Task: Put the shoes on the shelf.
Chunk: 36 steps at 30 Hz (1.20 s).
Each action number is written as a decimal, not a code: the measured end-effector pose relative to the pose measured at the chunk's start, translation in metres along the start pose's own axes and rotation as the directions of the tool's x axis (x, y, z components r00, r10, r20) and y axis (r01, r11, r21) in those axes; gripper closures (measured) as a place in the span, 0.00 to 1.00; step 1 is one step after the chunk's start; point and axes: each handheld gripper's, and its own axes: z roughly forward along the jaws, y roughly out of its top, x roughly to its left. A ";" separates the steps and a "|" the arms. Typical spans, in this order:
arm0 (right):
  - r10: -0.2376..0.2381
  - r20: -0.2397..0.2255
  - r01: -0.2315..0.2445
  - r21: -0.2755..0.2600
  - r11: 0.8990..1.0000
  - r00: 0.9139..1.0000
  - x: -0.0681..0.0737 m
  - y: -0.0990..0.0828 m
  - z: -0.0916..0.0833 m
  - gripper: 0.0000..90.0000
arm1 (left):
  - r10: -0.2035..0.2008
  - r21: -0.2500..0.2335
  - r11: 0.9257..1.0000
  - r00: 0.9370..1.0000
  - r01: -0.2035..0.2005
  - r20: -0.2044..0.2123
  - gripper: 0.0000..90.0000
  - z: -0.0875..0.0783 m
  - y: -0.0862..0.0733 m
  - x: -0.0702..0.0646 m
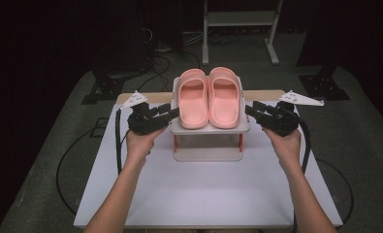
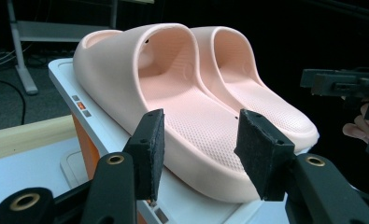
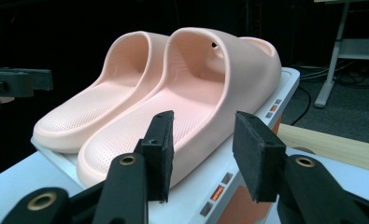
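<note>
Both slippers [image 1: 208, 97], judged light, soft foam, are flanked at 9 and 3 o'clock by the open, empty left gripper [image 1: 173, 113] and right gripper [image 1: 249, 109], side walls best pinched.

A white table [image 1: 203, 194] carries a small white rack [image 1: 209, 127] with orange legs. Two pink slippers [image 1: 209, 97] lie side by side on its top shelf, toes pointing away. The left gripper [image 1: 173, 113] reaches in from the left, its tips at the shelf's edge beside the left slipper [image 1: 193, 98]. The right gripper [image 1: 249, 110] reaches in from the right, just beside the right slipper [image 1: 224, 97]. From above, the gap between either gripper's jaws cannot be made out. Black cables [image 1: 72, 145] run across the grey floor.
</note>
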 end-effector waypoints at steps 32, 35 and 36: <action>0.003 -0.022 -0.003 0.000 1.000 1.000 0.000 -0.029 -0.033 0.63 | -0.017 -0.005 1.000 0.999 0.017 0.030 0.54 -0.025 -0.035 -0.010; 0.004 -0.021 -0.004 0.001 1.000 1.000 0.001 -0.031 -0.035 0.62 | -0.021 0.000 1.000 0.999 0.021 0.030 0.53 -0.027 -0.040 -0.010; 0.001 -0.023 -0.001 0.003 1.000 1.000 0.001 -0.032 -0.035 0.62 | -0.024 0.002 1.000 0.999 0.024 0.029 0.53 -0.028 -0.042 -0.010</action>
